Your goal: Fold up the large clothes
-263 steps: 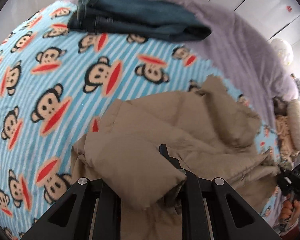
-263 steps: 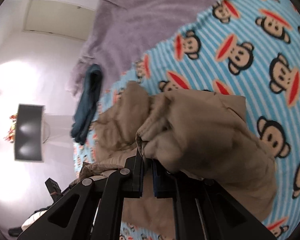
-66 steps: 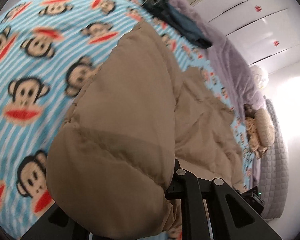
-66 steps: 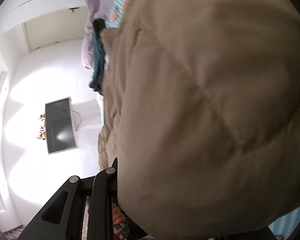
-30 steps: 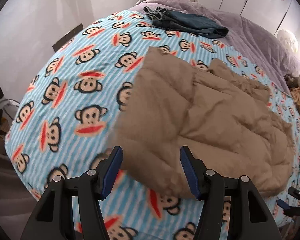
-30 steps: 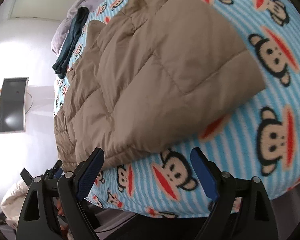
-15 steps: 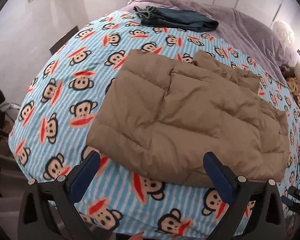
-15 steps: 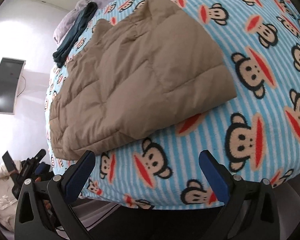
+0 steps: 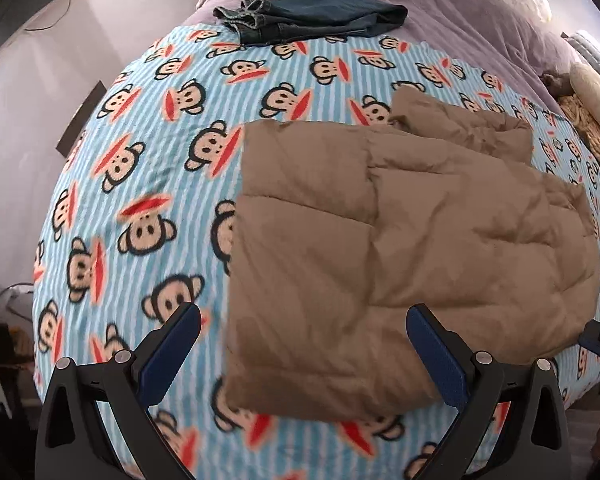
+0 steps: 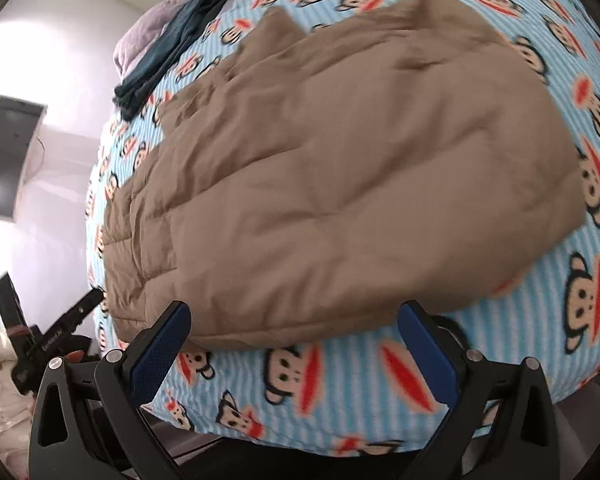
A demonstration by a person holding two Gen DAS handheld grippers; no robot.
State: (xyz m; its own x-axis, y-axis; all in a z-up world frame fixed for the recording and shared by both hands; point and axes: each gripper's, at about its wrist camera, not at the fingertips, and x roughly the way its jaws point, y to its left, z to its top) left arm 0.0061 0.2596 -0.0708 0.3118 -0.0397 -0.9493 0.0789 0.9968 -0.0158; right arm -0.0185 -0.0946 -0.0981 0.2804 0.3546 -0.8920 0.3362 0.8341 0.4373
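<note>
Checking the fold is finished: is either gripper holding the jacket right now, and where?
Nothing is held. Both the left gripper and right gripper are open, clear of the tan jacket.

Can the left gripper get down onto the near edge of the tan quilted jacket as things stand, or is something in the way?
Probably yes. The left gripper is open and empty, and the tan quilted jacket lies flat on the monkey-print blanket with its near edge between the fingers. Nothing covers that edge.

**Tan quilted jacket lies folded on the bed**

The puffy tan jacket (image 9: pixel 400 248) lies flat, folded into a rough rectangle, on the monkey-print blanket (image 9: pixel 148 184). Its stitched panels face up; a crumpled part sticks out at the far edge. Nothing holds it.
</note>
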